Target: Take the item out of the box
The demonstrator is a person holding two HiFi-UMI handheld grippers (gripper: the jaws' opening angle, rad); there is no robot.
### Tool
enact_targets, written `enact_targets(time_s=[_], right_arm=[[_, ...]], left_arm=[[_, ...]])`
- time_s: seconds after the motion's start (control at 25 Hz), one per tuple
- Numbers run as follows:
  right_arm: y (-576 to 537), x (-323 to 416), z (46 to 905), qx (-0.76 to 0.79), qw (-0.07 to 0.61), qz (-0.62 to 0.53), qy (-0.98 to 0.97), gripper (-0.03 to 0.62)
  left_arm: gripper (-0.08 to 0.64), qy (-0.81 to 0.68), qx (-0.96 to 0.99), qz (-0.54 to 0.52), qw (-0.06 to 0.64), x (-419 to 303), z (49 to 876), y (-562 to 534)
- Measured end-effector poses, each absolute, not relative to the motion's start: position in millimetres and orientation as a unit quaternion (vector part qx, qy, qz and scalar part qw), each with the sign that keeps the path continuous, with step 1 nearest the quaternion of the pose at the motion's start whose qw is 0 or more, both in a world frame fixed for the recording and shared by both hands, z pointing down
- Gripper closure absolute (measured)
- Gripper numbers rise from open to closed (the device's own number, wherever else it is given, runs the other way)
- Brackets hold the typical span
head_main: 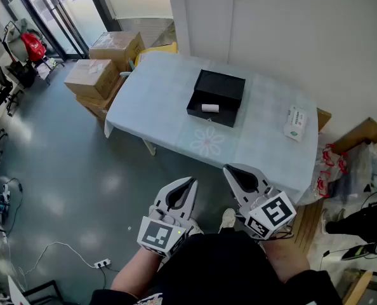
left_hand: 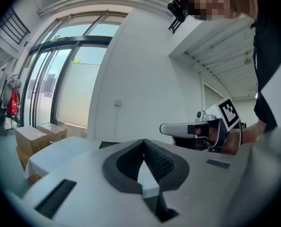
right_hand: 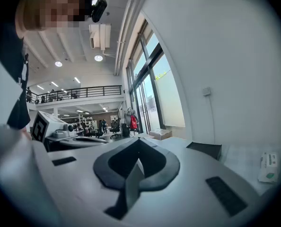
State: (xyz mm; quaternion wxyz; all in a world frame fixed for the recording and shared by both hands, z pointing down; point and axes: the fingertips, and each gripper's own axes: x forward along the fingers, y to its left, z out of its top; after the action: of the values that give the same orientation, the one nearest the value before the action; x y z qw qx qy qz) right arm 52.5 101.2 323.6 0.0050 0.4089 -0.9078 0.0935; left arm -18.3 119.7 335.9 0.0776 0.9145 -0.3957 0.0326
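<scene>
A black open box lies on the pale blue table, with a small white item lying in its near part. In the right gripper view the box shows as a dark slab at the right. Both grippers are held close to the person's body, well short of the table. My left gripper is shut with nothing in it, its jaws meeting at the tip. My right gripper is shut and empty too.
A white packet with green print lies near the table's right end. Cardboard boxes are stacked on the floor left of the table. A white wall runs behind it. Bags and cables lie on the floor at right.
</scene>
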Motion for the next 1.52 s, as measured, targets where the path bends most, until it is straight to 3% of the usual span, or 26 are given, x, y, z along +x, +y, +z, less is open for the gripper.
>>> enact_targets(time_s=[1.52], right_arm=[[58.2, -46.9, 342.2, 0.381, 0.011, 0.09, -0.92, 0.583]], left_arm=[[0.552, -0.388, 0.918, 0.031, 0.075, -100.2, 350.1, 92.6]])
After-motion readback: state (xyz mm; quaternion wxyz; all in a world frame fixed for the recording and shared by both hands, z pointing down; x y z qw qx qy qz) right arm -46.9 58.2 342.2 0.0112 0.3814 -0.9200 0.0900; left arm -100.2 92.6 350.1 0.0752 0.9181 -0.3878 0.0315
